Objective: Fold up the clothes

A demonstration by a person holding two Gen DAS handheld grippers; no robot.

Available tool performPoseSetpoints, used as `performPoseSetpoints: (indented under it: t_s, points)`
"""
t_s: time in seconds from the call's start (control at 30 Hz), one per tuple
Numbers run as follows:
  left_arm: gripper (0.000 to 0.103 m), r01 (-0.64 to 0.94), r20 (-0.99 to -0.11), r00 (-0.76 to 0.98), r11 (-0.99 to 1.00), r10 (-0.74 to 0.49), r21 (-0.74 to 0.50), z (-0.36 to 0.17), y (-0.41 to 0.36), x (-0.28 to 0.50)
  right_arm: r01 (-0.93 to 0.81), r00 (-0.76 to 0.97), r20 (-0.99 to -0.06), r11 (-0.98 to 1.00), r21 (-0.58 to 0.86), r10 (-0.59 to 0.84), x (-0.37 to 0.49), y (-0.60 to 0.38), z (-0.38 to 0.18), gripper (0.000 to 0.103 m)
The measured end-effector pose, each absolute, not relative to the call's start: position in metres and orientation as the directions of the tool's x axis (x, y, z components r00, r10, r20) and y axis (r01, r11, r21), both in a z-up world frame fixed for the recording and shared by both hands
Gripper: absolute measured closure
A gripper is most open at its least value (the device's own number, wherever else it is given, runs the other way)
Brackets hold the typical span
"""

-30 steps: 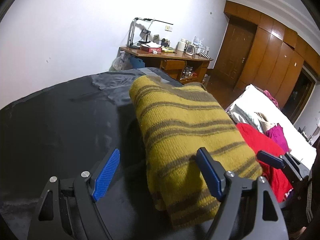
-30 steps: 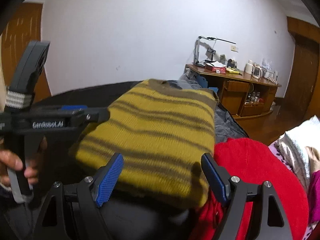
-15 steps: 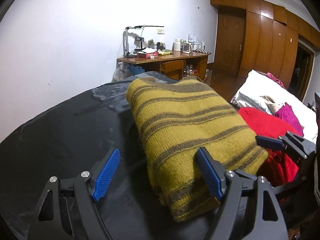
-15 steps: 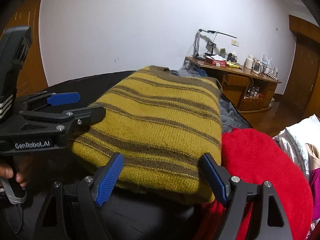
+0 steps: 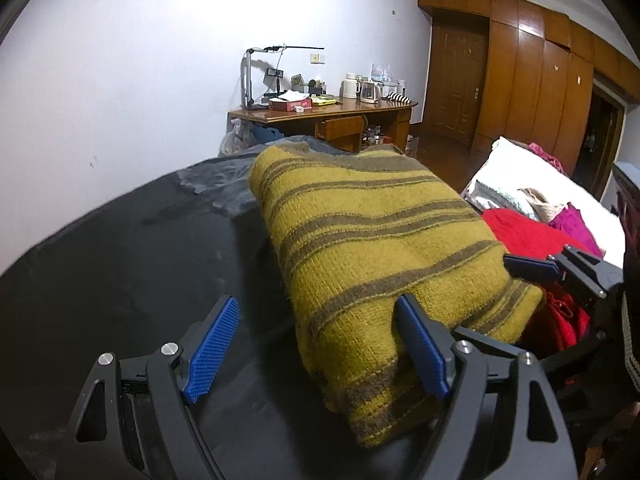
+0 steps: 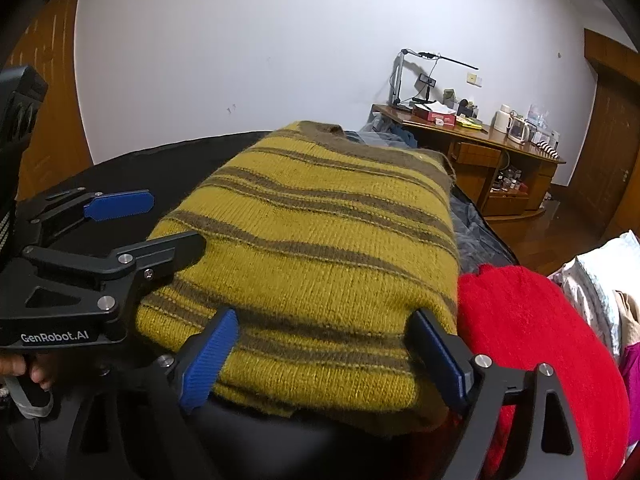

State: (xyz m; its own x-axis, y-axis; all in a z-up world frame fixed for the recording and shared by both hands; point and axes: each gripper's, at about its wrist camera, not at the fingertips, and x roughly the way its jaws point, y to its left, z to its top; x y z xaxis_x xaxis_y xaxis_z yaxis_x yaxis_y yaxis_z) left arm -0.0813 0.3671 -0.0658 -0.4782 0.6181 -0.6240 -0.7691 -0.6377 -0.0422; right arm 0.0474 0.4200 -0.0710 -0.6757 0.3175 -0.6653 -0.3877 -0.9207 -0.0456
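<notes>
Lying folded into a thick rectangular bundle, one mustard sweater with brown stripes (image 5: pixel 376 248) rests on a black sheet (image 5: pixel 120 264) that covers the work surface; what lies beneath the sheet cannot be told. One red knit garment (image 6: pixel 532 332) lies touching its right edge. Further right, on a white bed (image 5: pixel 516 168), sits a loose heap of other clothes, too jumbled to count.

Two claws hover at the bundle's near edge. The left claw (image 5: pixel 320 348) stands wide, holding nothing, its right blue pad just at the sweater's near corner. The right claw (image 6: pixel 324 356) is likewise wide and empty, its two pads straddling the near hem.

The knit looks soft, bulky and fairly heavy for cloth, with a coarse weave that should not slip against ribbed pads. Being layered, it would likely sag or come apart if taken by one ply, so a grip through the whole thickness at the near corners seems the safer hold.

The sweater already lies folded; whether it is to be set aside or only neatened, this scene cannot settle.
</notes>
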Motion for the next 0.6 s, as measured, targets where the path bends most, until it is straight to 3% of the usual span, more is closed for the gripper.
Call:
performPoseSetpoints:
  t_s: [0.4,0.6]
  points:
    - [0.016,-0.747,-0.604,-0.451,-0.649,0.657,-0.147,-0.048,0.353,-0.087,-0.424,-0.660,-0.673,-0.905,-0.032,0.333,0.053,0.426,-0.070,0.012]
    - [0.017,-0.730,-0.620,-0.496,-0.678,0.608,-0.081,-0.052,0.360,-0.089,-0.459,-0.650,-0.675,-0.888,-0.017,0.349,0.061,0.430,-0.069,0.012]
